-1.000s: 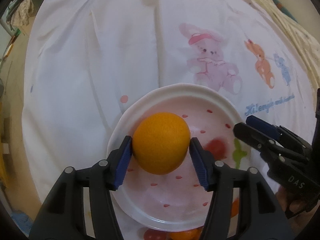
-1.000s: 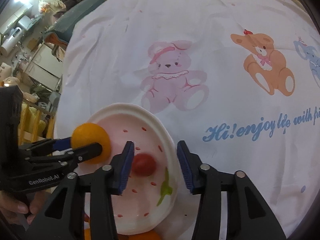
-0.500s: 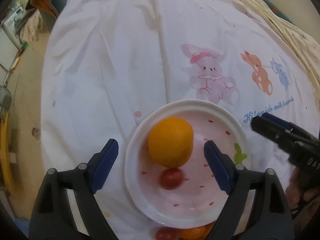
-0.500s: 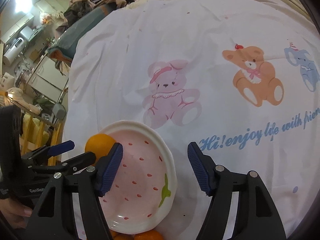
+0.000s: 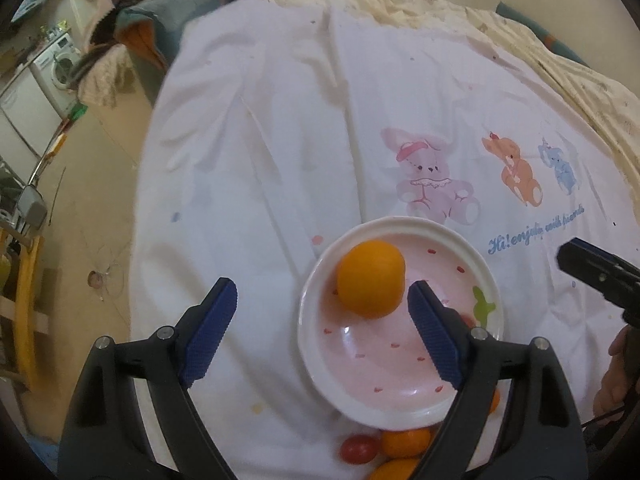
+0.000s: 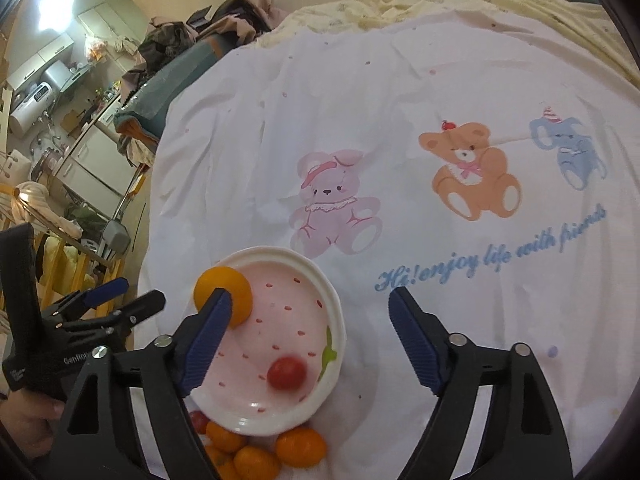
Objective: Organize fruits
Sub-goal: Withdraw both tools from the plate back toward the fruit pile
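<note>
A white plate with a pink strawberry-print centre (image 5: 400,384) (image 6: 288,264) lies on the bed sheet. An orange (image 5: 370,278) (image 6: 224,292) rests on its far left side and a red cherry tomato (image 6: 287,373) on its near right. Several small oranges (image 6: 300,446) (image 5: 404,442) and a second tomato (image 5: 359,449) lie loose on the sheet by the plate's near edge. My left gripper (image 5: 322,328) is open and empty above the plate's left edge. My right gripper (image 6: 310,340) is open and empty above the plate's right edge.
The white sheet (image 5: 300,120) bears a printed pink bunny (image 6: 332,204), an orange bear (image 6: 472,168) and a blue elephant (image 6: 572,148). A cream blanket (image 5: 540,52) lies beyond. The bed's left edge drops to the floor (image 5: 80,220); room furniture stands at the far left.
My left gripper let go of the orange onto the plate, opened wide and drew back. My right gripper released the tomato onto the plate, opened and drew back.
</note>
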Action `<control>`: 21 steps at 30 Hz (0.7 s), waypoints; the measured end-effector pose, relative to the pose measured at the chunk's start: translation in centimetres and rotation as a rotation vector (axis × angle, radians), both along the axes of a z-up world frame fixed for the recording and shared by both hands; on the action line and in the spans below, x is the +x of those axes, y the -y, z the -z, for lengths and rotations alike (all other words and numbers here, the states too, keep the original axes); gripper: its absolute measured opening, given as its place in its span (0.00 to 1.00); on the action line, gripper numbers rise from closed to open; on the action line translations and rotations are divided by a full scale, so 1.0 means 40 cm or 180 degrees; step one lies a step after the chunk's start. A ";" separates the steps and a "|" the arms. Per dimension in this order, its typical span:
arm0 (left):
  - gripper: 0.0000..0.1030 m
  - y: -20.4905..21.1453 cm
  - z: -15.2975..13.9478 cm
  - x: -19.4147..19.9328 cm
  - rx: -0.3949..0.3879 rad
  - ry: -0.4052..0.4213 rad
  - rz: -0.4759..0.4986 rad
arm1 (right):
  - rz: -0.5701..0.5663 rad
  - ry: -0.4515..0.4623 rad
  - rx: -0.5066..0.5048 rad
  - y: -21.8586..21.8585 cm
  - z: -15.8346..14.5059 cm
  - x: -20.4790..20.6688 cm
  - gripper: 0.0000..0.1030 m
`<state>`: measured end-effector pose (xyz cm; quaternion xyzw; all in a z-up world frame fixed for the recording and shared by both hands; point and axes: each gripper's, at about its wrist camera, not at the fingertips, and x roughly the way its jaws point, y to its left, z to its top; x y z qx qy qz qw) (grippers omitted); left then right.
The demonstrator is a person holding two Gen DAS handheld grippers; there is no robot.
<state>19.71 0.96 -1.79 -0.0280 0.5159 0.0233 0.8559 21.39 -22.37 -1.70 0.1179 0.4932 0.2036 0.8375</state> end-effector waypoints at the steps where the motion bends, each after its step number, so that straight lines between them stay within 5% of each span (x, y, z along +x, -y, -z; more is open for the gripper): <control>1: 0.87 -0.005 -0.004 -0.010 -0.0041 -0.0004 0.0000 | 0.0019 0.0027 -0.0004 0.006 -0.007 -0.012 0.87; 4: 0.90 -0.016 -0.016 -0.047 -0.0205 -0.0019 -0.0011 | 0.0084 0.0016 0.0016 0.025 -0.018 -0.053 0.89; 21: 0.90 -0.037 -0.024 -0.213 -0.0301 -0.0060 -0.0145 | 0.0349 0.0041 -0.0182 0.059 -0.025 -0.220 0.90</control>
